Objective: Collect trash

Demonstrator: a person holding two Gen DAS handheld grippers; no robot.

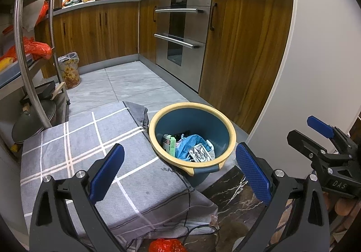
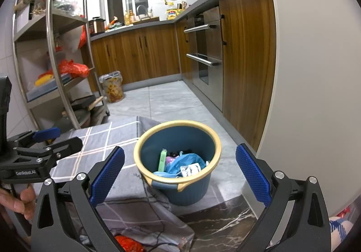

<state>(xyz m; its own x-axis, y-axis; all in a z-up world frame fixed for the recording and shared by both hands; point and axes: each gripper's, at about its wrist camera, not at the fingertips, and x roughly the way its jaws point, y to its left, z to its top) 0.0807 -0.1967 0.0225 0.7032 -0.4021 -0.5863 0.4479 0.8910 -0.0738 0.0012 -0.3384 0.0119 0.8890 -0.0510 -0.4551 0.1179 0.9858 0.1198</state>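
On the grey floor tiles, against the cloth-covered table's (image 1: 90, 139) right edge, stands the blue bin (image 2: 180, 191), trash (image 1: 191, 147) settled at its bottom. We hold the left gripper (image 1: 180, 170) and right gripper (image 2: 180, 170) above it, jaws spread wide, empty. Contents look light, crumpled, soft; the plastic bin looks stiff, so we judge its yellow rim tab (image 2: 181, 187) the best hold.

A round blue bin (image 1: 191, 137) with a cream-yellow rim stands upright on the grey tiled floor, just beside a grey checked cloth; inside lie a crumpled blue plastic bag (image 1: 189, 142), a green-and-white carton (image 1: 169, 145) on end, and a silvery wrapper (image 1: 199, 153).
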